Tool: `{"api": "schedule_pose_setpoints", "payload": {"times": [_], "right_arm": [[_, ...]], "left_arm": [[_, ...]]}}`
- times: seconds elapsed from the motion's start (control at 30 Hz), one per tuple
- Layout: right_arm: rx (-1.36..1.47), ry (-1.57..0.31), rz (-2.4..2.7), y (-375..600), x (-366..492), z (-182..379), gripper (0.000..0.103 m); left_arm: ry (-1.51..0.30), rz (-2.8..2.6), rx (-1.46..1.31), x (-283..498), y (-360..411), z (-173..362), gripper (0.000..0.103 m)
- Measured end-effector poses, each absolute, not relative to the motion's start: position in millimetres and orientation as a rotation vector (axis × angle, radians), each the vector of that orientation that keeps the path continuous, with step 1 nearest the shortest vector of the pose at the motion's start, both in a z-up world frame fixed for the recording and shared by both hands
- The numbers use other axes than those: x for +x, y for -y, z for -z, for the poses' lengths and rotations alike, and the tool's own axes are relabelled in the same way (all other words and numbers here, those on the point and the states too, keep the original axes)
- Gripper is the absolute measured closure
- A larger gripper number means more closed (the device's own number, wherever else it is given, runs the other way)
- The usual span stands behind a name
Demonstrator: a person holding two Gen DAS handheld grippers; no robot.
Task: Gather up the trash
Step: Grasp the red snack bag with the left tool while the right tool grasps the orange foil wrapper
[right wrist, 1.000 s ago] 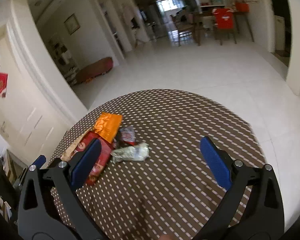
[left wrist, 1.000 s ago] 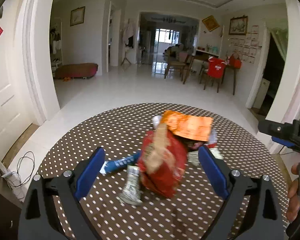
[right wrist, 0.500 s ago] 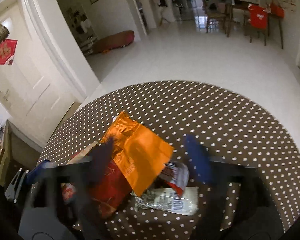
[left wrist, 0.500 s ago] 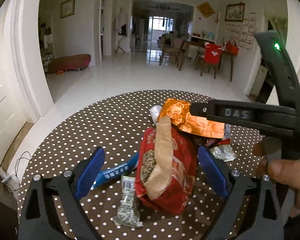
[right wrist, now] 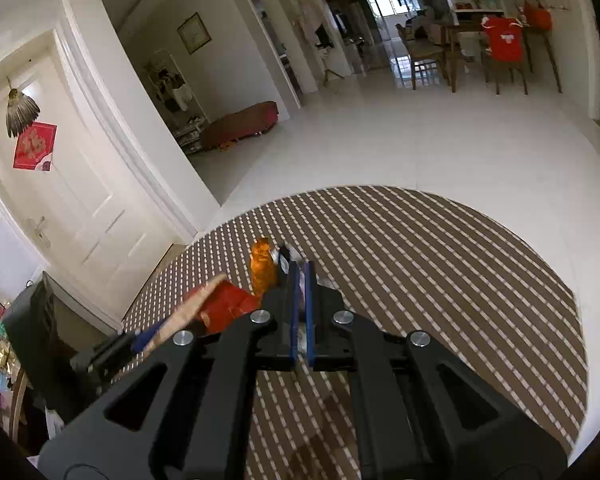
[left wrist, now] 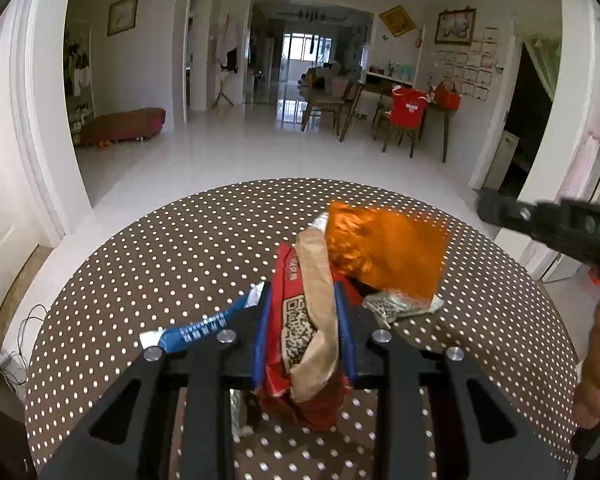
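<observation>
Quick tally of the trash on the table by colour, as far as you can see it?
Red bag: 1
Orange wrapper: 1
Blue wrapper: 1
Silver wrapper: 1
Total: 4 seen; more may hide underneath.

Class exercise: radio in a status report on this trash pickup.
Left gripper just closed on red snack bag. Right gripper just closed, jaws together; any catch unclear. Orange wrapper, blue wrapper remain on table.

Orange wrapper (left wrist: 384, 252) motion-blurred
</observation>
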State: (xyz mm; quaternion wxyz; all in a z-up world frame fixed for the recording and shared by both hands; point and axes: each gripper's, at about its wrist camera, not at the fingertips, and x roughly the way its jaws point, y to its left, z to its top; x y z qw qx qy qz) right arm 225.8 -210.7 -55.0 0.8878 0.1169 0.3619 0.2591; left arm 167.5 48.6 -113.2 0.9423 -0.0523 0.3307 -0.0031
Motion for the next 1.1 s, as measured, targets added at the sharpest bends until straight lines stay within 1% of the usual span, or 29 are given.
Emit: {"api": "schedule_pose_setpoints", "payload": {"times": [0.13, 0.17, 0.2, 0.23, 0.27, 0.5, 0.53, 0.57, 0.6, 0.63, 0.67, 0.77, 0.9, 1.1], "right_arm": [[0.213, -0.792, -0.526, 216, 216, 65, 0.099], [0.206, -0.801, -0.52, 216, 216, 66, 0.094], [0.207, -0.802, -0.524, 213, 216, 68, 0.085], [0.21, -0.795, -0.527, 211, 219, 69, 0.056], [0.203, -0.774, -0.526, 207, 221, 67, 0.029], [0.112, -0.777, -0.571, 154, 252, 72, 0.028], [0.115, -0.784, -0.578, 149, 259, 76, 0.028], [0.124, -0.788, -0.595, 144, 265, 79, 0.034], [0.125, -0.798, -0.623, 135, 272, 84, 0.045], [0.113, -0.825, -0.636, 129, 277, 89, 0.092], [0.112, -0.832, -0.63, 127, 278, 91, 0.1], [0.151, -0.774, -0.653, 134, 265, 80, 0.101], [0.215, -0.713, -0.651, 167, 245, 60, 0.101], [0.28, -0.683, -0.611, 220, 219, 42, 0.101]], "left_arm": [[-0.671, 0.02, -0.108, 153, -40, 113, 0.075], [-0.671, 0.021, -0.107, 149, -39, 113, 0.075], [-0.67, 0.019, -0.105, 145, -38, 114, 0.075], [-0.669, 0.018, -0.106, 140, -38, 115, 0.075], [-0.667, 0.014, -0.108, 136, -37, 115, 0.075], [-0.624, -0.038, -0.15, 110, -60, 105, 0.075], [-0.619, -0.043, -0.156, 109, -64, 102, 0.075], [-0.614, -0.05, -0.163, 108, -68, 100, 0.075], [-0.612, -0.053, -0.164, 109, -70, 96, 0.075], [-0.612, -0.055, -0.164, 107, -72, 95, 0.075], [-0.613, -0.057, -0.163, 106, -72, 94, 0.075], [-0.603, -0.06, -0.167, 102, -75, 90, 0.075], [-0.586, -0.057, -0.179, 102, -74, 84, 0.075], [-0.556, -0.008, -0.175, 94, -52, 72, 0.075]]}}
